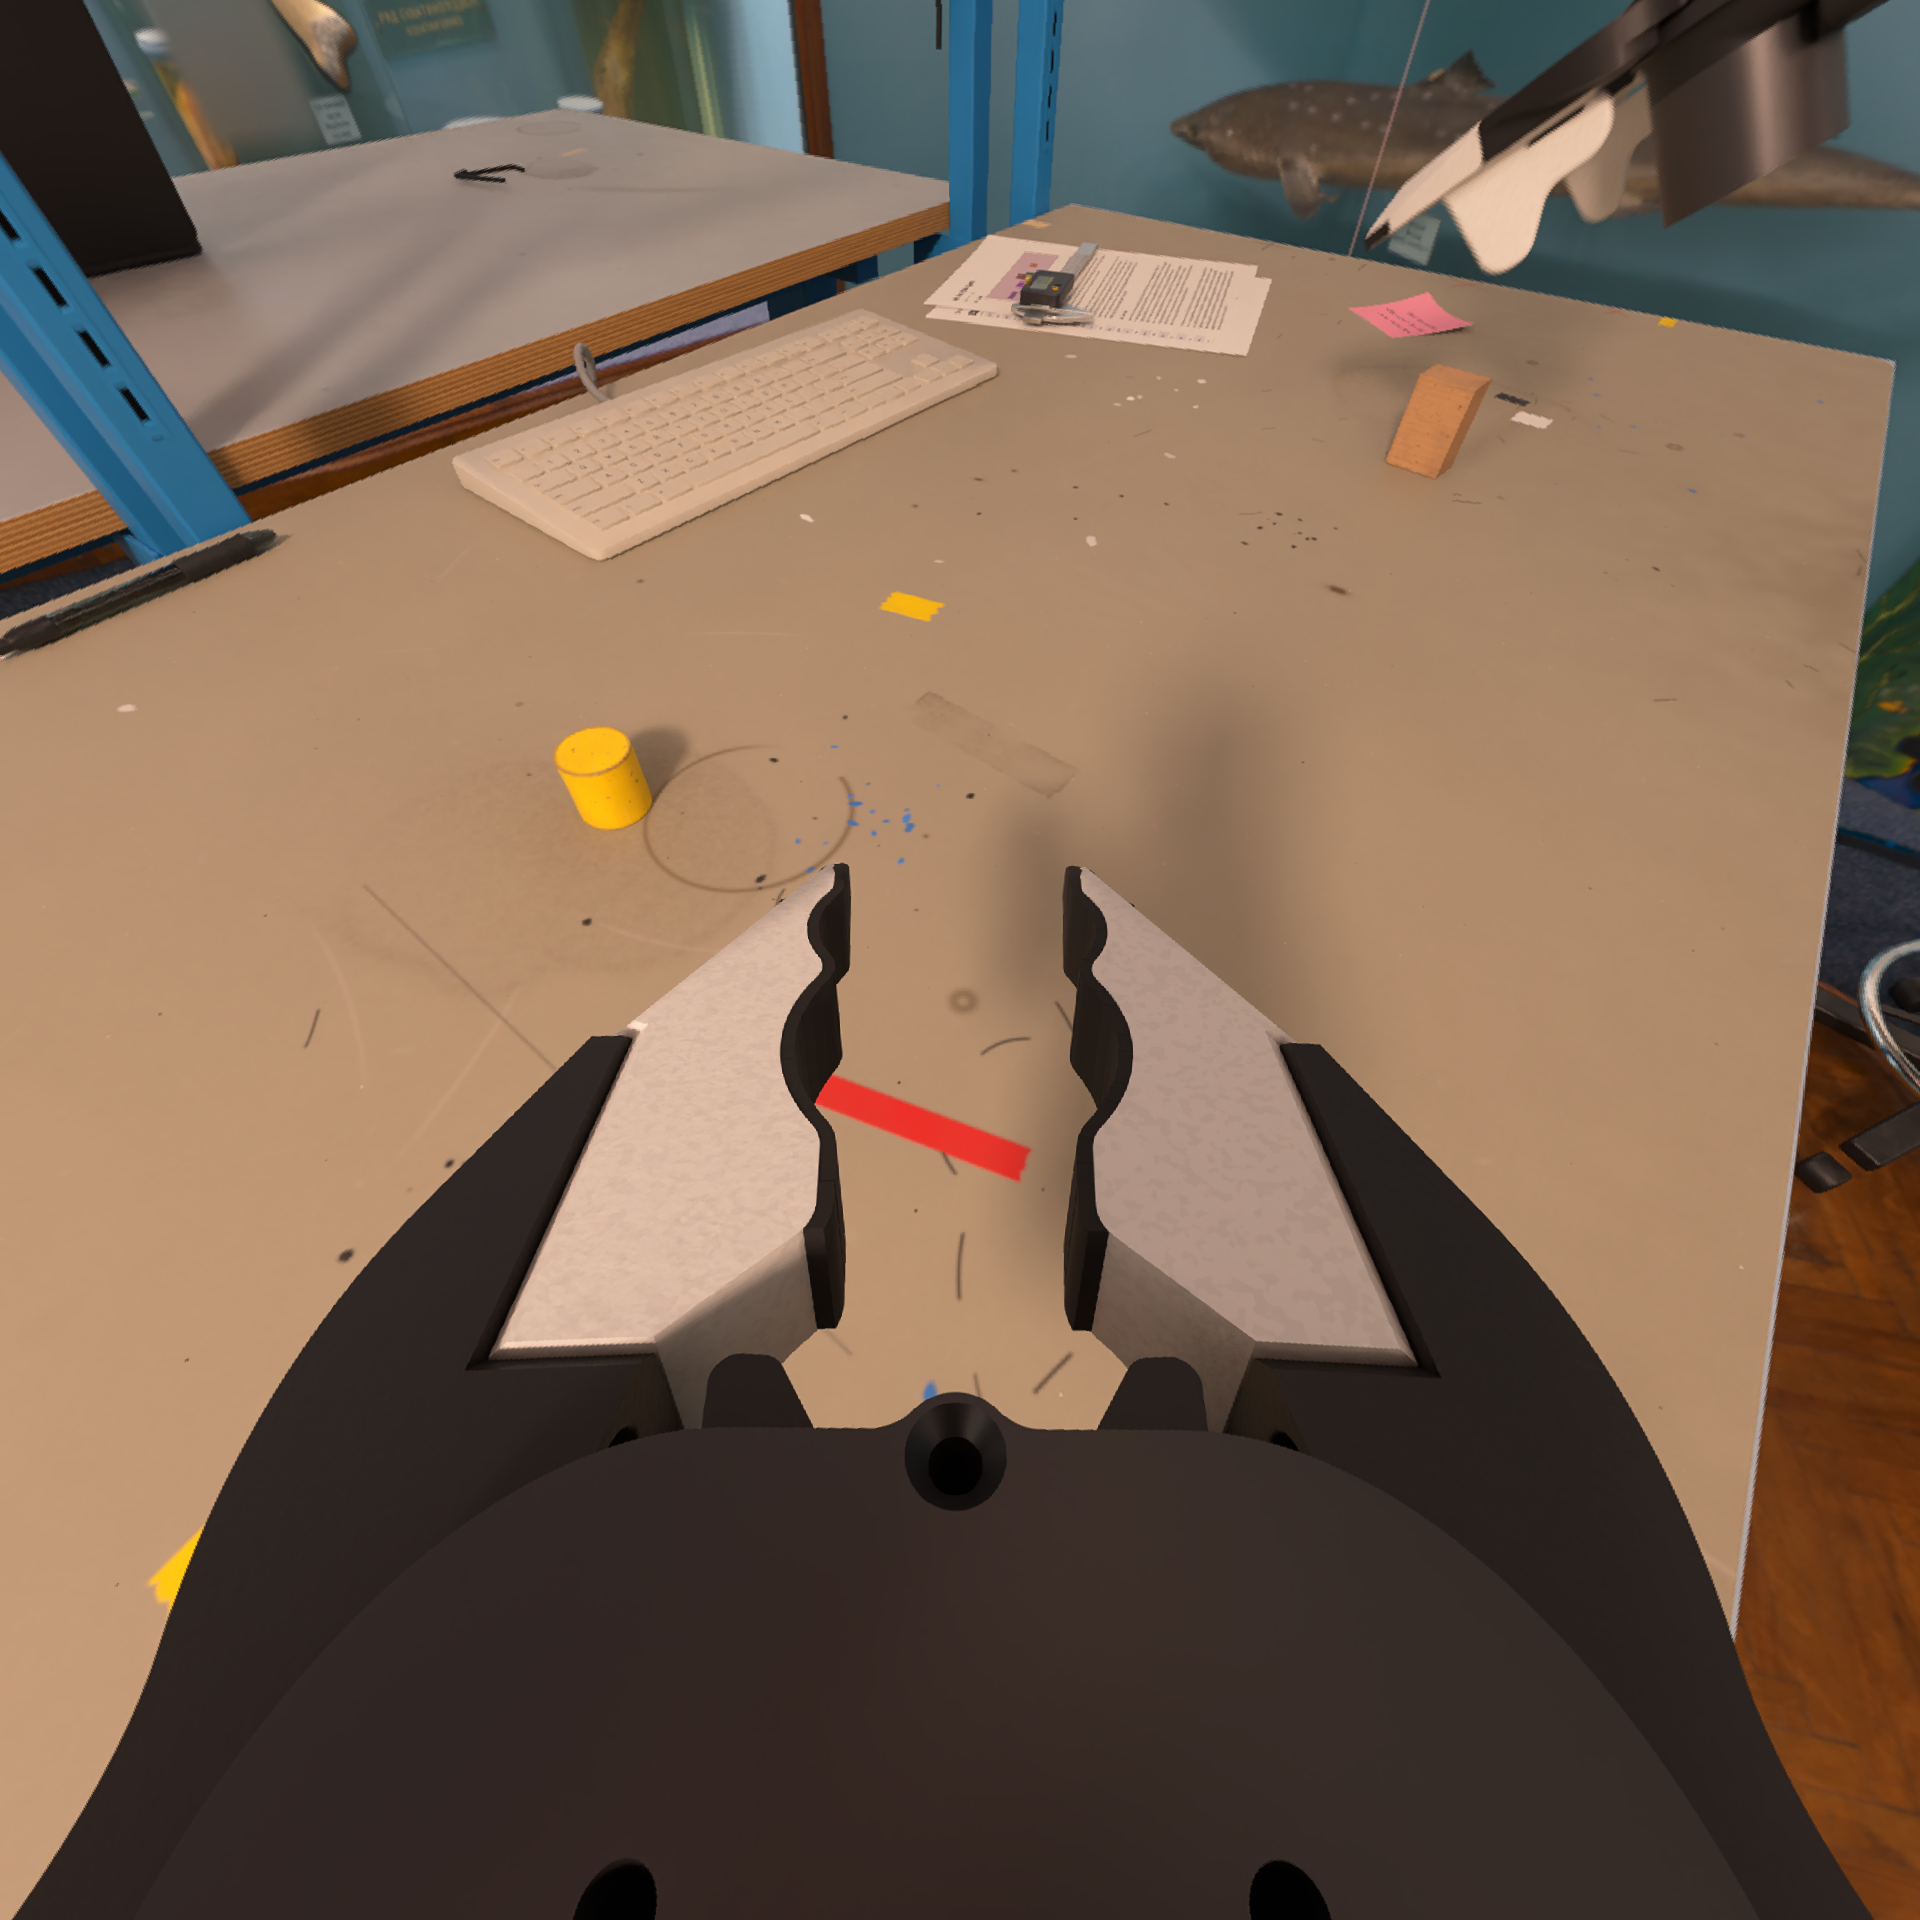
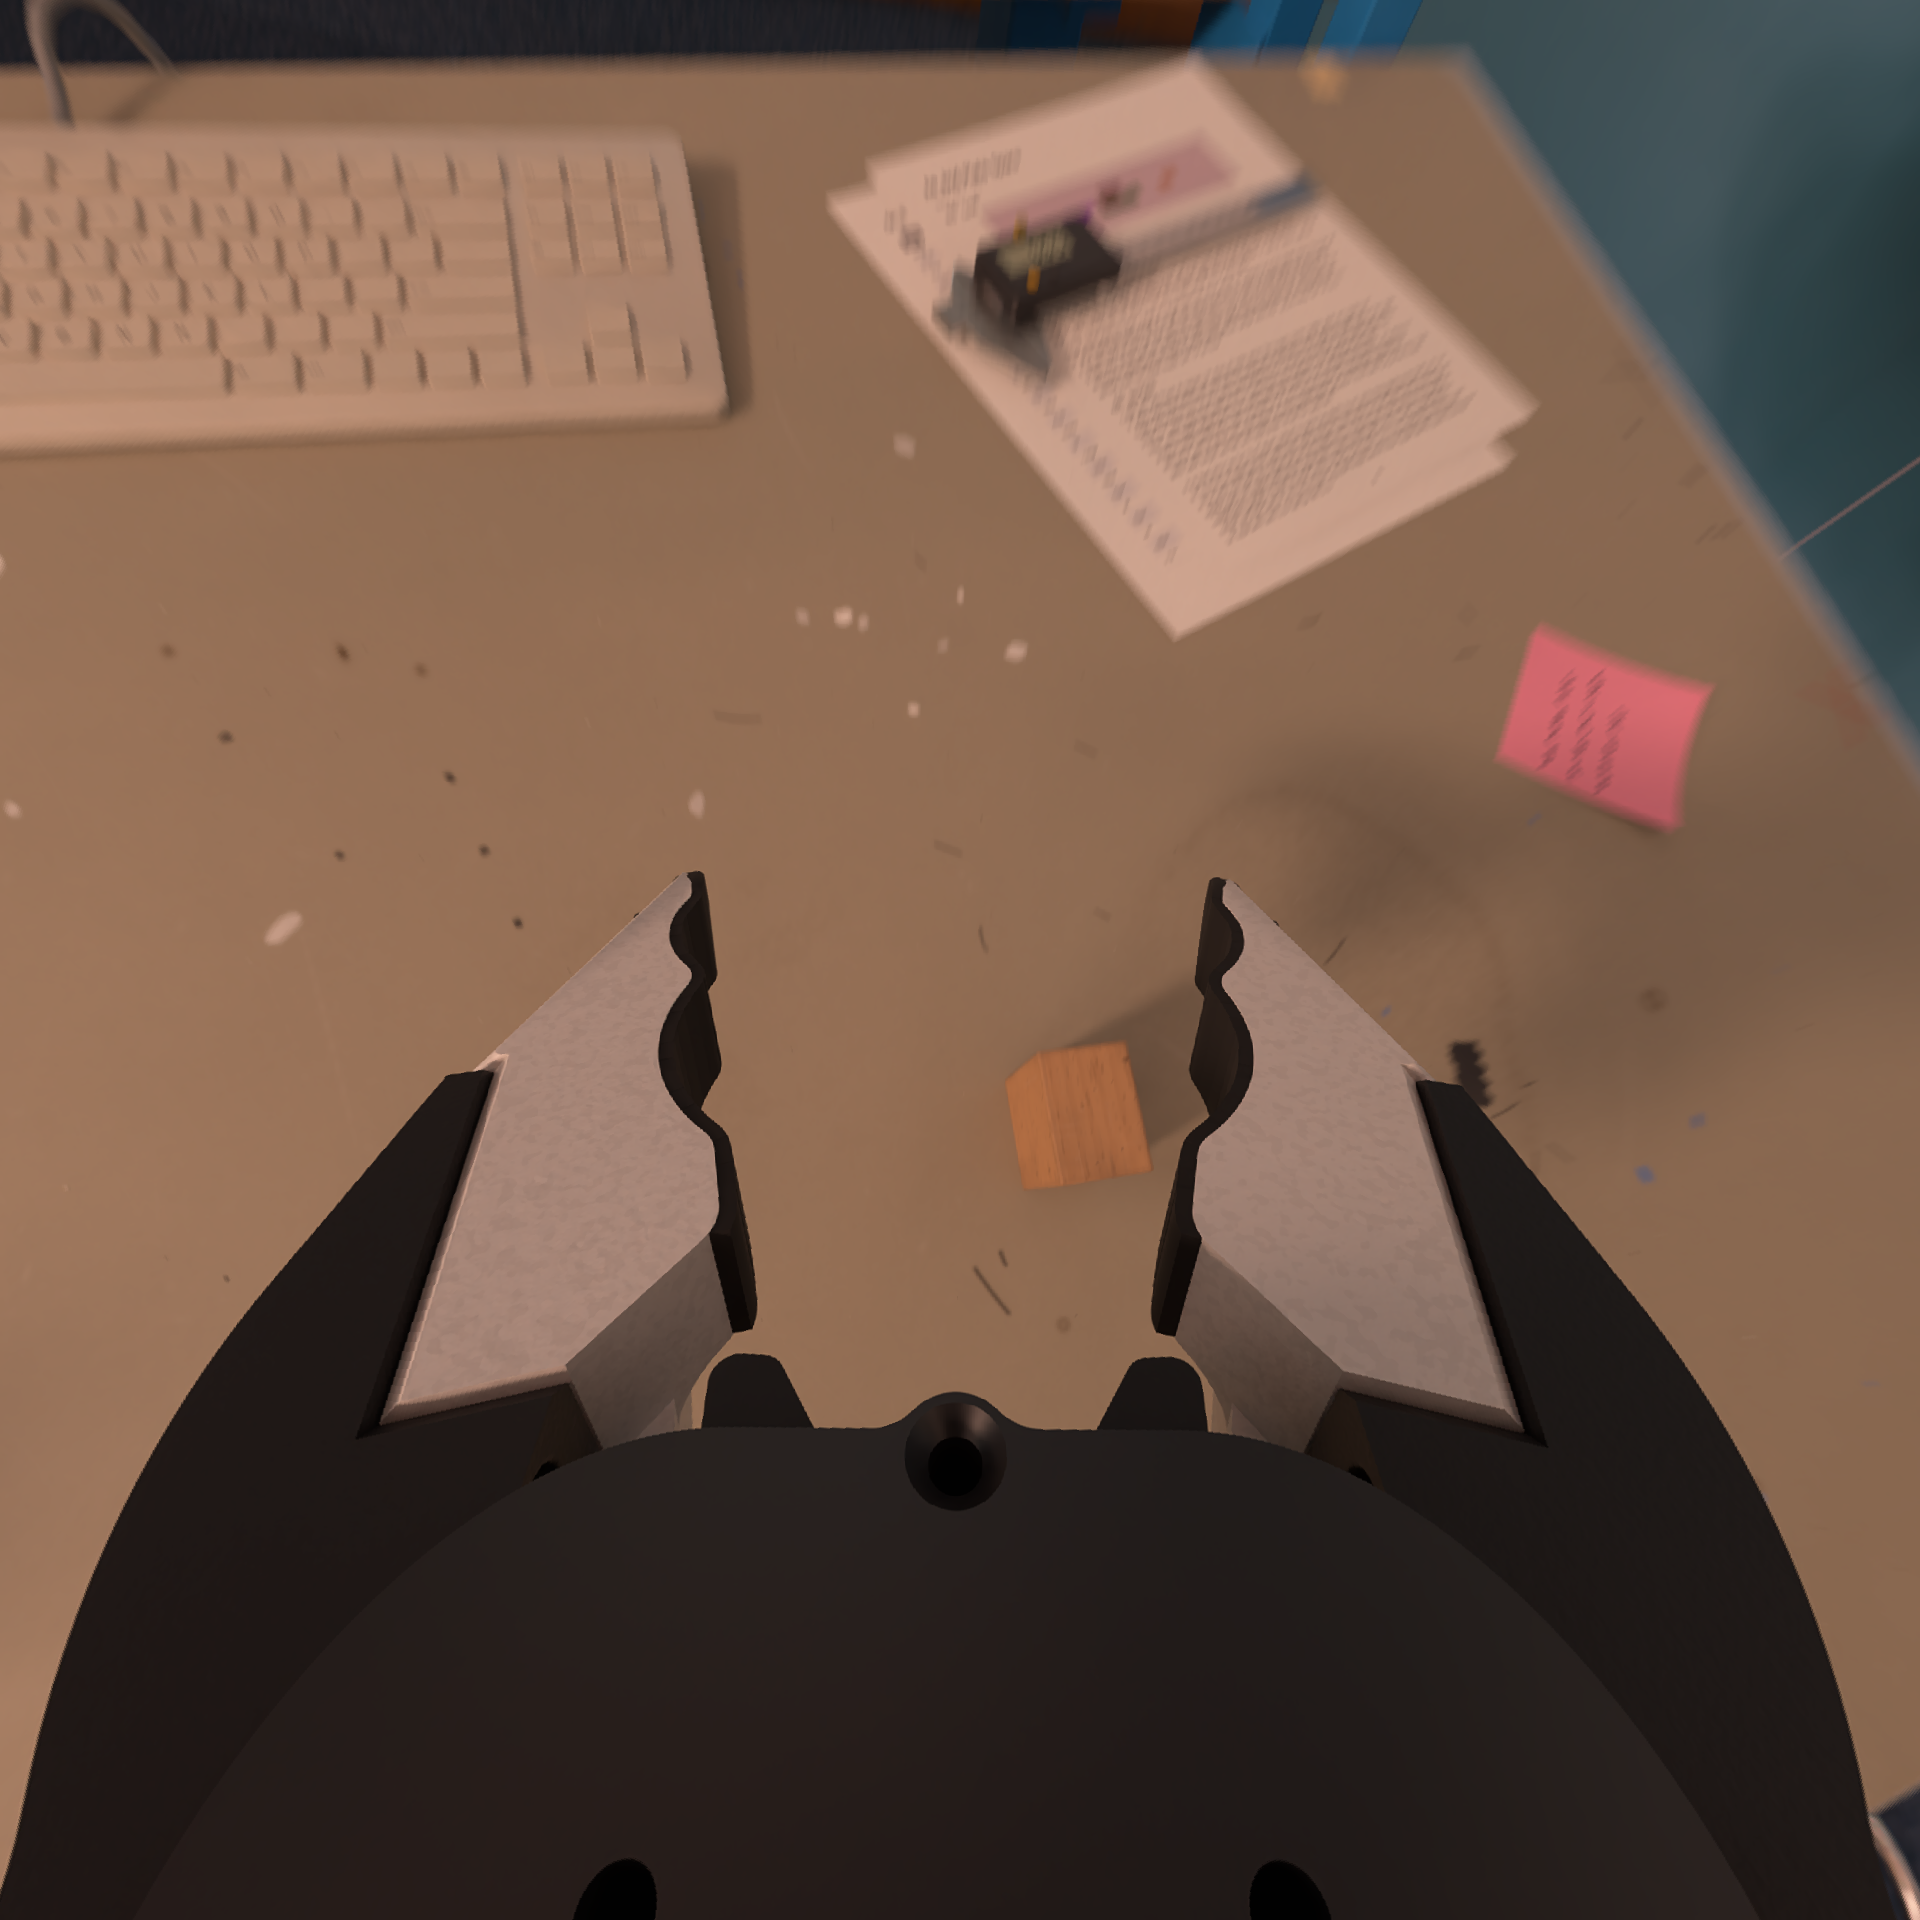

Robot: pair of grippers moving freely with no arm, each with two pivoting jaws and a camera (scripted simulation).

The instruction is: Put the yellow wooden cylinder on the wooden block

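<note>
Left wrist view: the left tongs [image 1: 956,883] are hanging above the table [image 1: 1351,831] with the jaws standing moderately apart and gripping nothing; a strip of red tape [image 1: 923,1127] on the table is showing through the gap. The yellow wooden cylinder [image 1: 603,777] is standing upright on the table, ahead of the tips and off to their left, clear of both fingers. The wooden block [image 1: 1437,419] is lying well apart from the cylinder, toward the far right of the table, near a pink note [image 1: 1410,314]. A keyboard [image 1: 724,426] and a stack of papers [image 1: 1101,294] are occupying the far side. The right tongs [image 1: 1455,223] are showing at the upper right, raised above the table.

Right wrist view: the right tongs [image 2: 956,883] are looking down at the table [image 2: 520,727] with the jaws standing wide apart and holding nothing. The wooden block [image 2: 1078,1115] is appearing between the two fingers, nearer the right finger [image 2: 1320,1132], on the table below and not touching either. The keyboard [image 2: 343,281], the papers [image 2: 1184,343] and the pink note [image 2: 1603,725] are lying beyond the tips. The cylinder is not appearing in this view.
</note>
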